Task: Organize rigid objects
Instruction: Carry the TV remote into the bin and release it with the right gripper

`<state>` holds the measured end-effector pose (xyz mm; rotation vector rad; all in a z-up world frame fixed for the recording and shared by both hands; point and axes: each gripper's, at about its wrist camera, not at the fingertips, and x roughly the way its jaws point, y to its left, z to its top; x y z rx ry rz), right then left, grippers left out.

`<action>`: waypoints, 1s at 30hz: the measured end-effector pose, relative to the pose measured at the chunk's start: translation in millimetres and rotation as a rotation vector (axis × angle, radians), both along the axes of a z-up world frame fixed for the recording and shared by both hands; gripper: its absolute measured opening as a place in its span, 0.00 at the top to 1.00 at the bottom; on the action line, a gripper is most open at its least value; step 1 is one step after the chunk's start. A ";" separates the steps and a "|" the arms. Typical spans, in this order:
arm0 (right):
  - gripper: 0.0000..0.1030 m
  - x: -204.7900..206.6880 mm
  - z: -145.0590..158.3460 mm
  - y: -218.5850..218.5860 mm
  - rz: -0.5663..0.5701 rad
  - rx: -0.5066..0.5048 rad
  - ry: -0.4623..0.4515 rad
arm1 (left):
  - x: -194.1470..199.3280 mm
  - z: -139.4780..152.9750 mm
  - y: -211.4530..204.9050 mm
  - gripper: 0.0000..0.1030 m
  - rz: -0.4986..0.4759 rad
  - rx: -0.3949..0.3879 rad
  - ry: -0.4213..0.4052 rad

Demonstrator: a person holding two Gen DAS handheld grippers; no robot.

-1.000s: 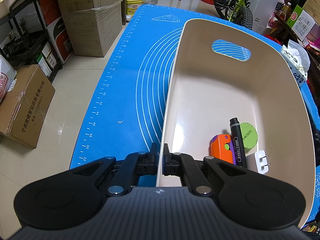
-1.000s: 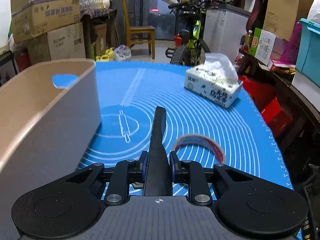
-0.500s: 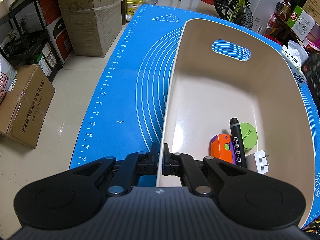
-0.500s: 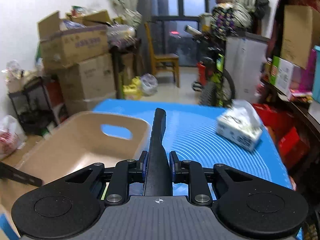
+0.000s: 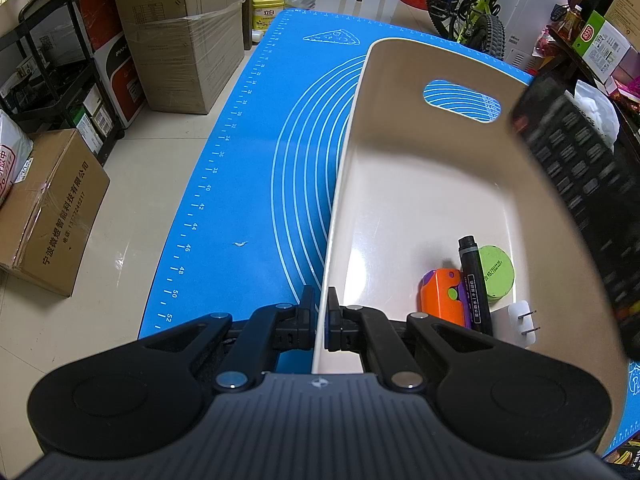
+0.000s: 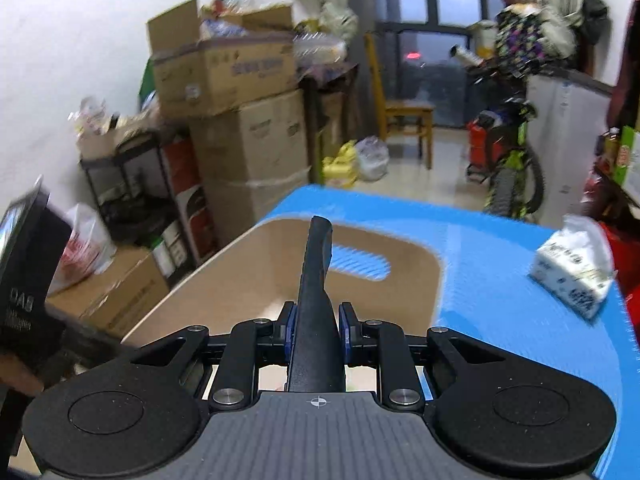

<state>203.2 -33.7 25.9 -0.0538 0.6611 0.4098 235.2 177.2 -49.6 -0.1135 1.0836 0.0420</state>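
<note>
One beige bin (image 5: pixel 420 184) on the blue-matted surface (image 5: pixel 256 184) holds four things, an orange cutter (image 5: pixel 440 300), a black marker (image 5: pixel 474 280), a green tin (image 5: pixel 498 272) and a white plug (image 5: pixel 520 322), while the left gripper (image 5: pixel 320 312) pinches its rim and the right gripper (image 6: pixel 316 328) pinches one black remote (image 6: pixel 316 280) above it.

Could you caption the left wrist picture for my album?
Left gripper clamps the beige plastic bin wall; inside lie a black marker, green tin, orange toy.
</note>
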 end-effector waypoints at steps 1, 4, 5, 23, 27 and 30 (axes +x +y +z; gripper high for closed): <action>0.69 0.3 -3.7 5.3 0.012 -0.009 0.016 | 0.0 0.0 0.0 0.95 0.000 0.000 0.000; 0.69 1.3 -14.7 17.1 0.033 -0.031 0.058 | -0.1 0.0 0.0 0.95 0.000 0.000 -0.001; 0.69 2.3 -18.8 20.7 0.037 -0.040 0.075 | 0.0 -0.1 0.1 0.95 0.000 0.000 0.000; 0.69 14.6 -54.7 47.4 0.099 -0.214 0.233 | 0.0 -0.5 0.0 0.95 0.001 0.001 0.000; 0.68 17.5 -55.2 38.8 0.093 -0.170 0.269 | -0.2 -0.3 0.0 0.95 0.000 0.001 0.000; 0.51 14.3 -51.2 33.2 0.092 -0.133 0.238 | -0.1 -0.3 -0.1 0.95 0.001 0.000 0.000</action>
